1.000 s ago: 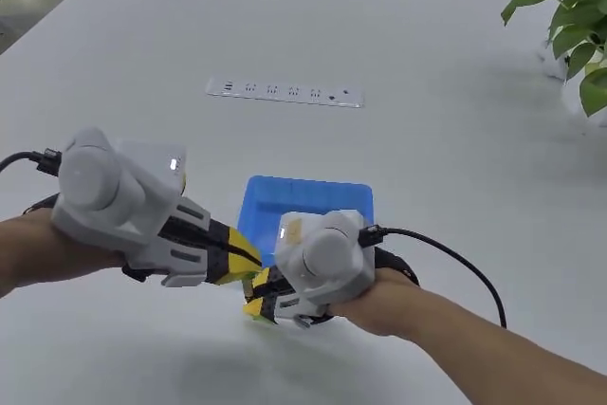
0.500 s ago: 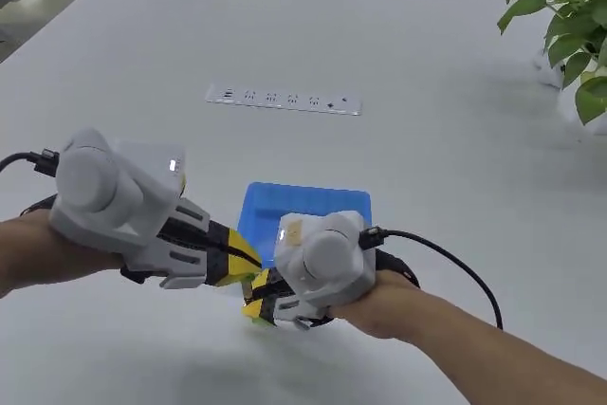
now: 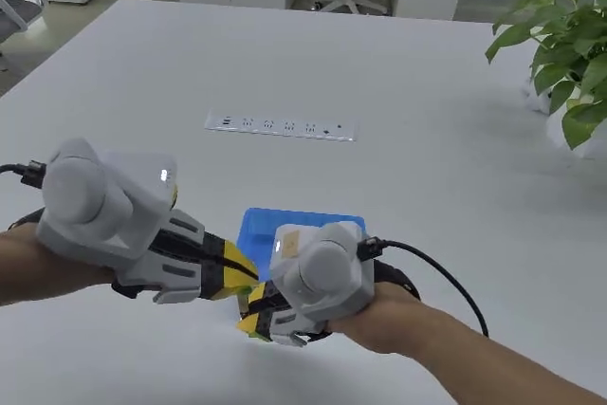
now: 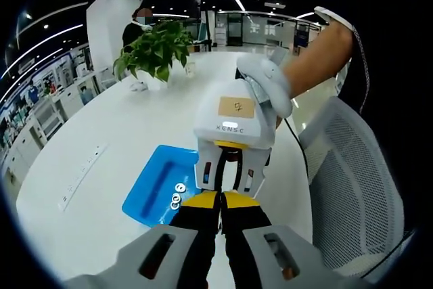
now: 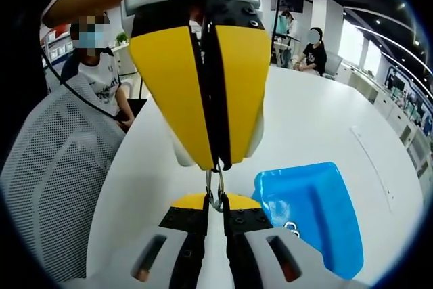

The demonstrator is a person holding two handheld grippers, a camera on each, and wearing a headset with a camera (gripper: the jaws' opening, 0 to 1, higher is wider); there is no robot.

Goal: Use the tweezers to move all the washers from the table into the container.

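Tweezers shared tip to tip beside the container
Low in frame: pinches the tweezers (image 5: pixel 215 191) in the right gripper (image 5: pixel 215 211), jaws narrow; just above, clamps the same metal in the left gripper (image 5: pixel 215 164), jaws equally narrow. Risks a twist or drop if one side releases early. Farther, lower right: finds washers (image 5: pixel 291 226) lying inside the blue container (image 5: pixel 318 194), liable to scatter if bumped
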